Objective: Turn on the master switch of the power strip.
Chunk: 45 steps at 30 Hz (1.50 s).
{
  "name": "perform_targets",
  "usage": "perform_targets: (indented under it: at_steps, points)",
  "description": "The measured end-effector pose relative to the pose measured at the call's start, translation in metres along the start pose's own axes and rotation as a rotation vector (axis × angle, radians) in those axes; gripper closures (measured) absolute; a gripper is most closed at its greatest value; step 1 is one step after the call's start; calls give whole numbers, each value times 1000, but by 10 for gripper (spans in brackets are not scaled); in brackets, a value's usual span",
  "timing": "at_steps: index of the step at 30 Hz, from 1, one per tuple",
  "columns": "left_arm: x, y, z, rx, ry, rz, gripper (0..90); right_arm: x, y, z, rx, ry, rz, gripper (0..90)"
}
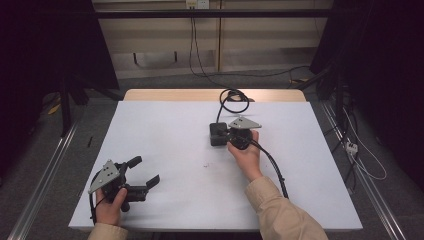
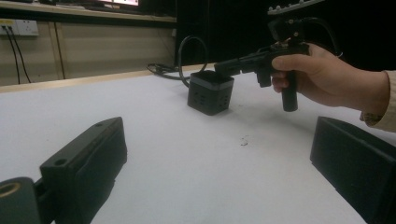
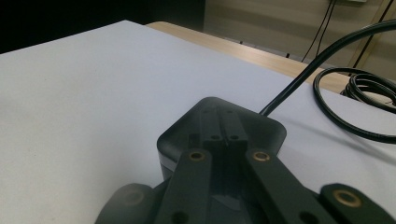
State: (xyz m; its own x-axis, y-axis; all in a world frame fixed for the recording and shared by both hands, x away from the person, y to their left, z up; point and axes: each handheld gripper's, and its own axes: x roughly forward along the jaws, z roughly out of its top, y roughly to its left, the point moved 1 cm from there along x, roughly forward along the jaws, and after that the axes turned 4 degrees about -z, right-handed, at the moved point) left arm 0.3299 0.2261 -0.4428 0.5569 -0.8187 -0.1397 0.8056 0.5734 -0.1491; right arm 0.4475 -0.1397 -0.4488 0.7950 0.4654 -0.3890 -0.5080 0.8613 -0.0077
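From the high view, the black box (image 1: pixel 218 134) sits a little right of centre on the white counter (image 1: pixel 165 150), its cable (image 1: pixel 231 98) coiling away toward the far edge. The right claw (image 1: pixel 229 135) reaches in from the box's right side, its tips at the box top, so this hand is plainly the nearer one. The left claw (image 1: pixel 145 172) rests at the near left corner, well apart from the box, its jaws spread and empty. Open counter lies all round the box to the left and near; the far edge and the cable loop are the only crowding.

In the left gripper view, the box (image 2: pixel 210 92) stands upright ahead, with the right claw (image 2: pixel 224 67) level over its top edge and the hand (image 2: pixel 322 77) behind it to the right. The left claw's own jaws stand wide, nothing between them.

In the right gripper view, the right claw (image 3: pixel 223 125) is clenched, its tips together and lying on the box top (image 3: pixel 266 133); they appear to press down rather than grasp it. The cable (image 3: pixel 299 81) leaves from the box's far side, toward the coil (image 3: pixel 359 100).
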Motion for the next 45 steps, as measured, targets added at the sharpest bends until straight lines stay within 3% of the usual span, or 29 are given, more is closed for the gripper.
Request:
perform_targets:
  at_steps: [7, 18, 22, 25, 35, 45]
  points:
    - [0, 0, 0, 3, 1, 2, 34, -1, -1, 2, 16, 4, 2, 900]
    - [2, 1, 0, 2, 2, -7, 34, -1, 0, 3, 1, 9, -6, 900]
    - [2, 2, 0, 0, 0, -7, 34, 0, -1, 2, 8, 8, 11, 899]
    - [1, 2, -1, -3, 2, -1, 34, -1, -2, 3, 25, 12, 6, 819]
    - [1, 2, 0, 1, 0, -3, 34, -6, -3, 6, 35, 7, 4, 764]
    - [0, 3, 0, -5, -6, 2, 34, -10, -4, 8, 54, 11, 5, 626]
